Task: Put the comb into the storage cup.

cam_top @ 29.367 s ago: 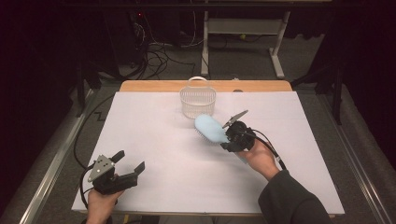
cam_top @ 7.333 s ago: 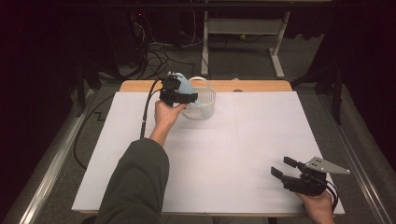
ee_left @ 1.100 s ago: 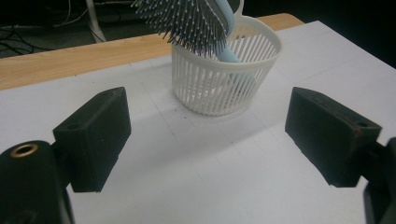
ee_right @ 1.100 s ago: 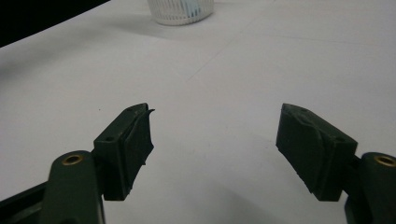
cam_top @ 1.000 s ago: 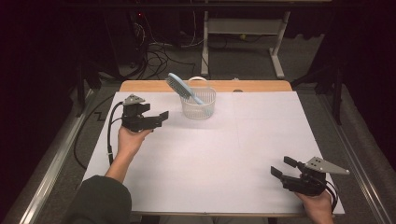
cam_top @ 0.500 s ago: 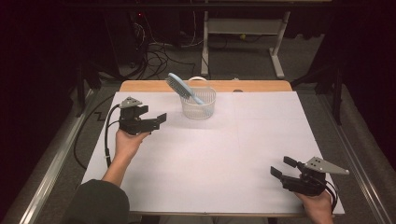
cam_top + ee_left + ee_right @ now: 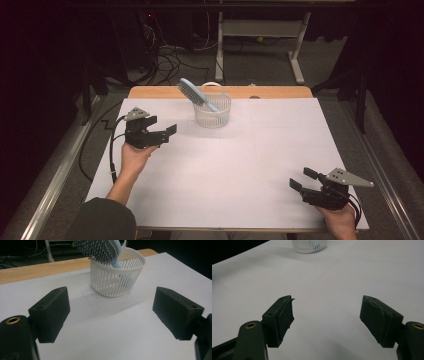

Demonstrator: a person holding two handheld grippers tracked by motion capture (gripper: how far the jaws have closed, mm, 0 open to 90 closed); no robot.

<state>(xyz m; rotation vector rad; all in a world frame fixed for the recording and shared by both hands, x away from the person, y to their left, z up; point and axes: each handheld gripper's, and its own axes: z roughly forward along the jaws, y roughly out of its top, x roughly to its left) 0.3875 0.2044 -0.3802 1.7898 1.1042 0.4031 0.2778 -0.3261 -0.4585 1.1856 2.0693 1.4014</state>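
Observation:
A white slatted basket [image 7: 212, 110] stands at the back middle of the white table sheet [image 7: 235, 165]. A light blue hairbrush [image 7: 192, 93] leans in it, its handle down inside and its bristled head sticking out to the upper left. In the left gripper view the basket [image 7: 117, 277] and the hairbrush [image 7: 100, 247] lie ahead of the open jaws. My left gripper [image 7: 164, 133] hovers open to the left of the basket, holding nothing. My right gripper [image 7: 300, 179] rests open and holds nothing near the front right corner; in its own view the basket [image 7: 309, 245] is far off.
A wooden table edge [image 7: 280, 92] runs behind the sheet. Cables [image 7: 165, 60] and a metal desk frame [image 7: 260, 35] lie on the floor beyond. A black cable [image 7: 112, 150] trails from my left gripper over the table's left side.
The left gripper has drawn back from the basket toward the left and front, staying open. The hairbrush stays in the basket. The right gripper has not moved.

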